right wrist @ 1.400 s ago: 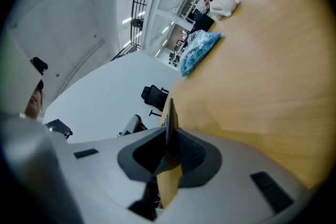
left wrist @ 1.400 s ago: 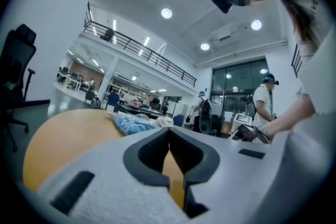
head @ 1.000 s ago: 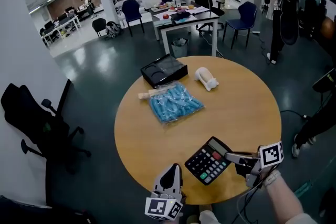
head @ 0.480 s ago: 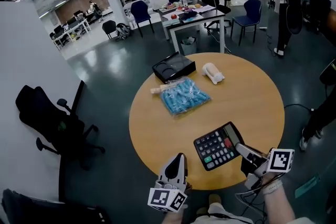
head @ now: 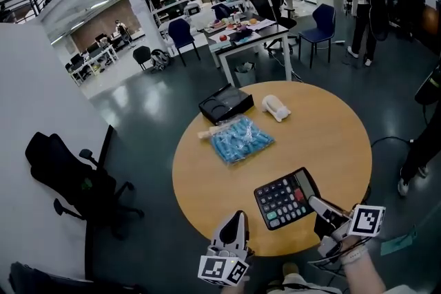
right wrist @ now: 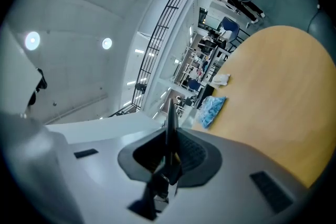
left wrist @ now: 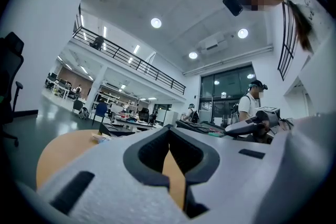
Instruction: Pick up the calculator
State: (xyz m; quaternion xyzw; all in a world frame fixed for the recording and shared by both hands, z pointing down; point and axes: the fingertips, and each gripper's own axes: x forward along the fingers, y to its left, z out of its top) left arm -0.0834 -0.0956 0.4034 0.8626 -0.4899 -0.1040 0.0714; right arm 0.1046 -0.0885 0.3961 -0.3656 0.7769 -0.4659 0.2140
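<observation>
- The left gripper (head: pixel 236 217) sits level at the table's (head: pixel 331 134) near edge, pointing across it. Its jaws are pressed together with nothing between them (its own view shows only tabletop through the slit).
- The right gripper (head: pixel 318 204) reaches in from the table's near right rim, angled toward the centre, and pinches the calculator (head: pixel 286 197) by its right edge.
- The head view shows the keys facing up, while the right gripper view has the calculator (right wrist: pixel 170 123) edge-on, a thin dark blade clamped between the pads.
- Past the table's centre lie a blue bag (head: pixel 240 140), a black tray (head: pixel 226 104) and a white object (head: pixel 275 107).
</observation>
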